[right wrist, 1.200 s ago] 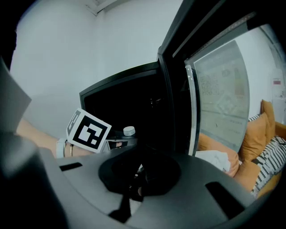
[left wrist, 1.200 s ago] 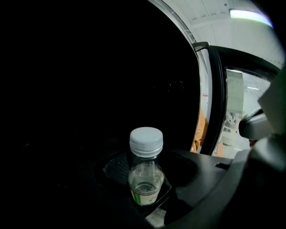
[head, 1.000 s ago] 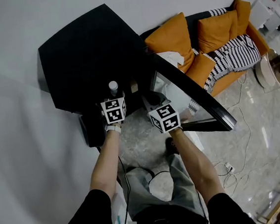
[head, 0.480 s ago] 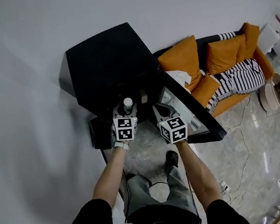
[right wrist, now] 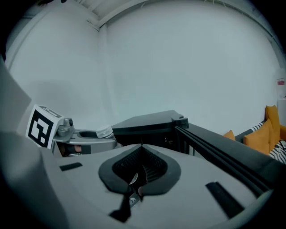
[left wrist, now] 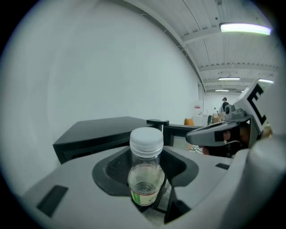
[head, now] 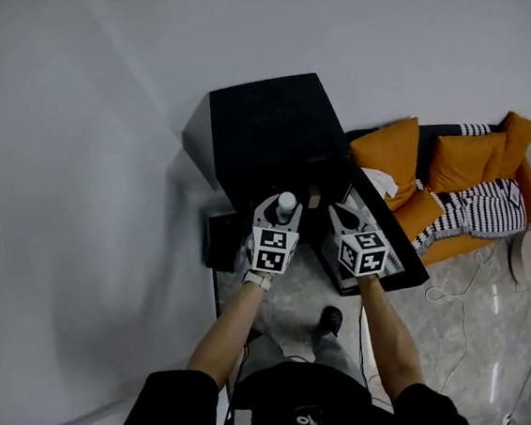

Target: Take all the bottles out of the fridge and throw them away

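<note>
1 bottle (left wrist: 145, 172), upright in left gripper (head: 280, 211) jaws, outside fridge (head: 276, 130). Right gripper (head: 339, 214) jaws closed. Step: bottle out, disposal pending. Next: carry away, open jaws, return for others.

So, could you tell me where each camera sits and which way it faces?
Head view: on the person's head, facing steeply down at the black fridge, arms, left gripper and right gripper.
Left gripper view: on that gripper, facing along jaws shut on a bottle; right gripper shows right.
Right gripper view: on that gripper, along its shut jaws; left gripper shows left.
All share the fridge.
</note>
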